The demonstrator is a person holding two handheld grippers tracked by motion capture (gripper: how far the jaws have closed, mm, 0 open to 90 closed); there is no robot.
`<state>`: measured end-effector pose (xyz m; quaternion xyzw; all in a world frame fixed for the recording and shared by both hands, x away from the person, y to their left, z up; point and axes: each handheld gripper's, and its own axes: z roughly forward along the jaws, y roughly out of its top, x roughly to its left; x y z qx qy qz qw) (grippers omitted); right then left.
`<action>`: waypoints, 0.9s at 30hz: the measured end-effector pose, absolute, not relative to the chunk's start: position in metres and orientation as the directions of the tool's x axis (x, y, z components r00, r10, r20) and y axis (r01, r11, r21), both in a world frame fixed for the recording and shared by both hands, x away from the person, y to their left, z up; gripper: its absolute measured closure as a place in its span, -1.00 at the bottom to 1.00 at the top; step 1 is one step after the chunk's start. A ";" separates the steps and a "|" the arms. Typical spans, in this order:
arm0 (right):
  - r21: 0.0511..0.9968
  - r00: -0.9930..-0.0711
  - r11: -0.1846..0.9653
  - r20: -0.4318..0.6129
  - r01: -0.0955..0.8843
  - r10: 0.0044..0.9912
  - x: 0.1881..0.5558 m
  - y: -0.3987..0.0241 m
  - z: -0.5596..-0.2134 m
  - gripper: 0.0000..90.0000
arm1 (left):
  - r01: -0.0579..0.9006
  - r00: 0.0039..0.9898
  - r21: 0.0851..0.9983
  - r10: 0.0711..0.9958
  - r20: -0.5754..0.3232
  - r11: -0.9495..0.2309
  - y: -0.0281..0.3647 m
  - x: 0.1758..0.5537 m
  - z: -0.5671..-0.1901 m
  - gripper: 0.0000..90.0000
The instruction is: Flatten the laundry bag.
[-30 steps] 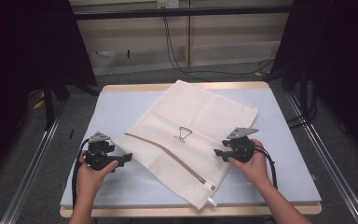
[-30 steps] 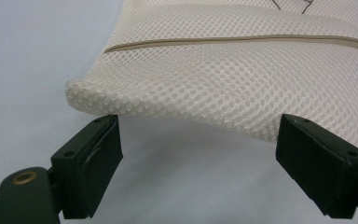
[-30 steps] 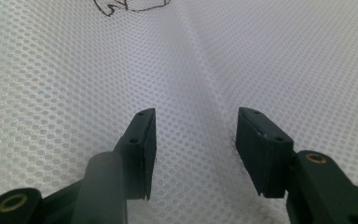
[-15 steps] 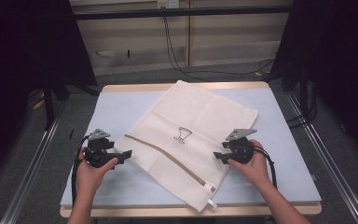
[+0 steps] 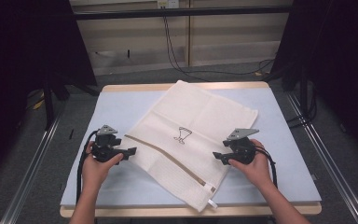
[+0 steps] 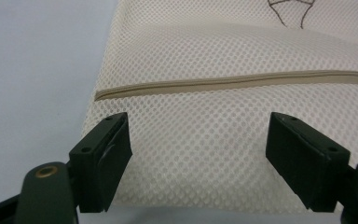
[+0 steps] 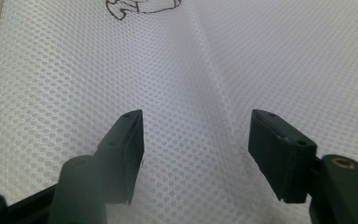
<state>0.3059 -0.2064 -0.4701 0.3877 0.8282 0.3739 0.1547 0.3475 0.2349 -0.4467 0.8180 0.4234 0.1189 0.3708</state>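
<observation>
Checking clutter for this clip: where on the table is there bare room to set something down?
Bare blue table top lies at the far left corner beside the mesh bag, along the right edge beyond the right gripper, and along the near left edge. The middle is crowded: the bag lies diagonally, with the left gripper at its left edge.

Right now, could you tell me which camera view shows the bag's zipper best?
The high view: the zipper runs its whole length across the mesh bag. The left gripper view shows one stretch close up; the right gripper view catches a sliver at its left edge.
</observation>
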 end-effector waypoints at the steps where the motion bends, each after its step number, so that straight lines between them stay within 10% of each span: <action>1: 0.740 -0.647 0.419 0.028 0.526 0.762 0.304 -0.207 -0.468 -0.20 | 0.610 0.617 0.697 0.778 -0.118 -0.377 0.234 0.348 -0.447 -0.49; 19: 0.710 -0.654 0.456 0.008 0.536 0.756 0.277 -0.218 -0.472 0.08 | 0.612 0.651 0.641 0.756 -0.074 -0.464 0.228 0.370 -0.475 -0.37; 27: 0.697 -0.657 0.456 0.028 0.554 0.753 0.278 -0.213 -0.480 0.46 | 0.607 0.650 0.625 0.759 -0.035 -0.490 0.221 0.363 -0.473 0.02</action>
